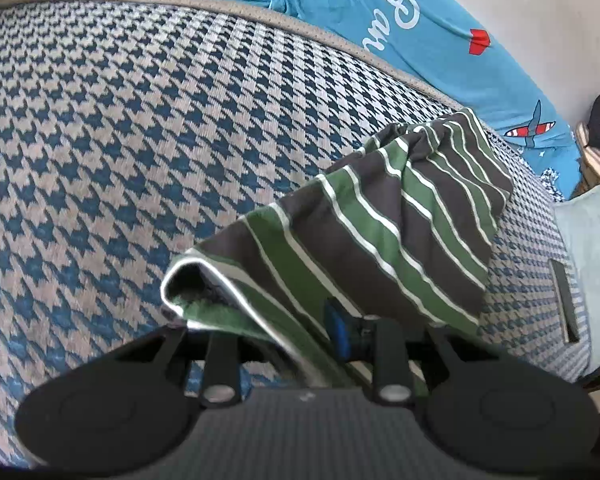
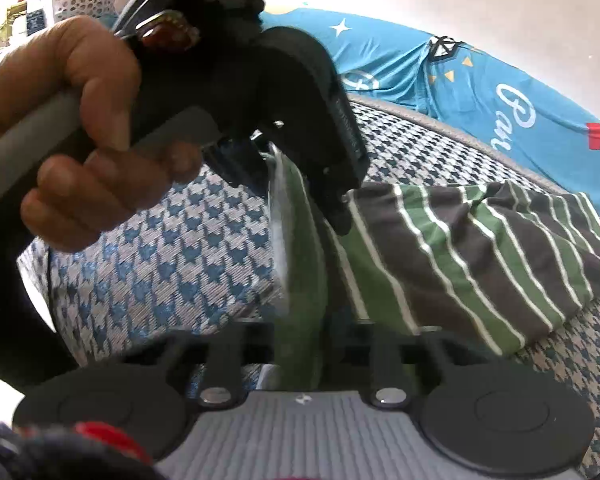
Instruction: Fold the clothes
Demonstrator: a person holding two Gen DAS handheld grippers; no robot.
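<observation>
— Houndstooth mat (image 1: 148, 128) fills the background, with a blue printed sheet (image 1: 440, 28) beyond its far edge. Where's the garment?

— Striped cloth (image 1: 400, 216) lies on the mat's right part, one end lifted off it.

— Left gripper (image 1: 300, 332)?

— Pinching the cloth's near hem, which rises from the mat into its jaws.

— Right gripper (image 2: 300, 344)?

— Also closed on a green fold. A hand (image 2: 72, 132) grips the left tool above the mat, just ahead of it.

Both grippers are clamped: the left gripper (image 2: 300, 184), gripped by a hand (image 2: 72, 132), meets the right gripper (image 2: 300, 344) near.
</observation>
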